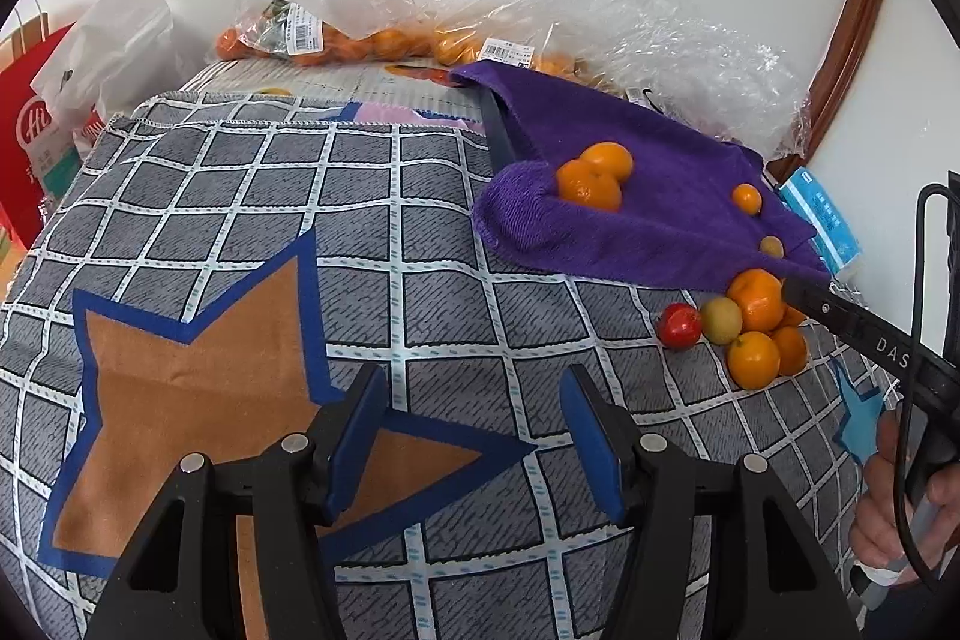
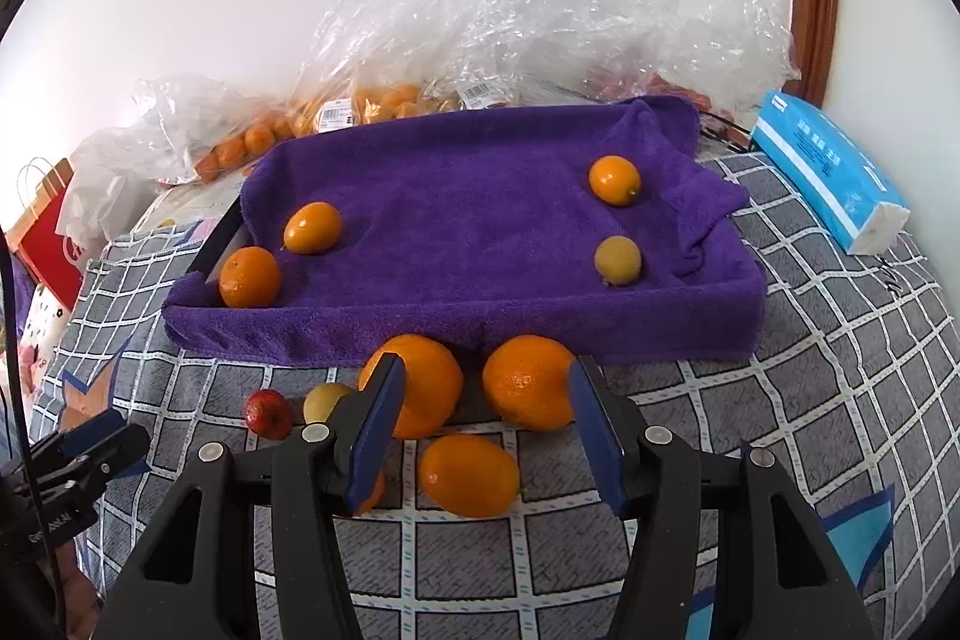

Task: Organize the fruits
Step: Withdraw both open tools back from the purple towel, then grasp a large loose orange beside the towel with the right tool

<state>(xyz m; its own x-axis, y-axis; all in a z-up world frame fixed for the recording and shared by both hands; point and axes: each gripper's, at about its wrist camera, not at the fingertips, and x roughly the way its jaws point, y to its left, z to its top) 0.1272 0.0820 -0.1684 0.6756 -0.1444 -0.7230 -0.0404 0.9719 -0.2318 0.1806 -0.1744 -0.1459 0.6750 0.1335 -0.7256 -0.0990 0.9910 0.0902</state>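
Note:
A tray lined with a purple towel [image 2: 468, 214] holds two oranges at its left [image 2: 249, 277] and a small orange [image 2: 613, 180] and a yellow-green fruit [image 2: 617, 260] at its right. In front of it lies a loose pile: two large oranges [image 2: 429, 376] [image 2: 528, 382], an oval orange [image 2: 469, 475], a yellowish fruit [image 2: 323, 400] and a small red fruit [image 2: 268, 413]. My right gripper [image 2: 486, 436] is open, just above the pile. My left gripper [image 1: 474, 436] is open and empty over the checked cloth, left of the pile [image 1: 753, 328] and the tray [image 1: 648, 202].
Clear plastic bags of oranges [image 2: 372, 106] lie behind the tray against the wall. A blue tissue pack [image 2: 828, 172] lies right of the tray. A red paper bag [image 1: 30, 142] stands at the far left. The checked cloth [image 1: 300, 220] covers the surface.

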